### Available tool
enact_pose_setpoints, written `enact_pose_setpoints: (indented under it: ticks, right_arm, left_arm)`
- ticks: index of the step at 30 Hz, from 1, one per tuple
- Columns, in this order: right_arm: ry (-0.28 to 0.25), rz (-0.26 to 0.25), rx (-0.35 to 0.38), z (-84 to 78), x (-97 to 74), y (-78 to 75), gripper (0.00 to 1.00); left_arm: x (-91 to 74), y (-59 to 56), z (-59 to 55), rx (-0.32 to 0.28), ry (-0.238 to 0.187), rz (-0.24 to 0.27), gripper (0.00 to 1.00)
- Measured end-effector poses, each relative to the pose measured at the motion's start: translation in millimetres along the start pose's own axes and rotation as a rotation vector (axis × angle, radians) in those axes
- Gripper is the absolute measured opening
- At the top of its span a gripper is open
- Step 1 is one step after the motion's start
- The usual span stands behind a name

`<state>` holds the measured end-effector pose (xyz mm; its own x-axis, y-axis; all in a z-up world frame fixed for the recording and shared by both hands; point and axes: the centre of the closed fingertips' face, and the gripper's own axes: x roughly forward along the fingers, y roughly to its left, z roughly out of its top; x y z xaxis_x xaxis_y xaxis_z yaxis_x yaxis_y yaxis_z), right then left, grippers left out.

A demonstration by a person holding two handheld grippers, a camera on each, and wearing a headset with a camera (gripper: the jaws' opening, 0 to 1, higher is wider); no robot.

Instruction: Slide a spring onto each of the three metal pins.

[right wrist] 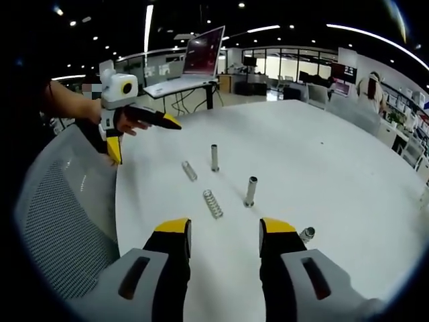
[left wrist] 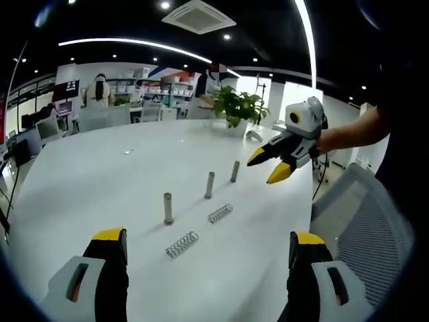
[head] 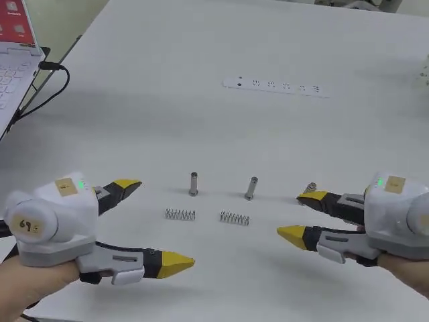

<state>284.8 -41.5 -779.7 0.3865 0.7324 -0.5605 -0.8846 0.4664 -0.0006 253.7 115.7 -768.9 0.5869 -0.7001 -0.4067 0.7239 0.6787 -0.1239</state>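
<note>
Bench (head: 281,147): white and wide, carrying the pins, the springs, a power strip (head: 276,86) far back and a laptop (head: 13,40) with a black cable (head: 53,74) at the far left edge.

Pins: three in a row across the bench, all upright in the left gripper view, shafts bare. These are the left pin (head: 194,184) (left wrist: 167,208) (right wrist: 214,157), the middle pin (head: 251,188) (left wrist: 210,184) (right wrist: 251,191) and the right pin (head: 310,189) (left wrist: 235,170) (right wrist: 307,234).

Springs: two lie flat on the bench on the person's side of the row. The left spring (head: 180,215) (left wrist: 181,244) (right wrist: 189,170) is near the left pin, and the right spring (head: 234,218) (left wrist: 220,213) (right wrist: 212,203) is near the middle pin. Neither touches a pin.

Left tongs (head: 164,222) (left wrist: 206,236) (right wrist: 148,143): jaws spread wide, holding nothing, above the bench left of the springs.

Right tongs (head: 288,215) (left wrist: 260,172) (right wrist: 224,225): jaws parted more narrowly, holding nothing. The far jaw's tip is just beside the right pin and partly covers it in the head view.
</note>
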Motion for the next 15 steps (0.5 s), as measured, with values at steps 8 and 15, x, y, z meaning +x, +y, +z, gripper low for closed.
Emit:
enact_pose_setpoints:
  ticks: [8, 15]
  right_arm:
    - [-0.003, 0.038, -0.026, 9.7, 17.7, 8.1, 0.36]
    - [0.035, 0.079, -0.055, 7.7, 32.4, 16.2, 0.28]
  left_arm:
    - [-1.0, -0.5, -0.6, 0.001, 0.002, -0.002, 0.98]
    - [-1.8, 1.7, -0.9, -0.004, 0.0, 0.002, 0.98]
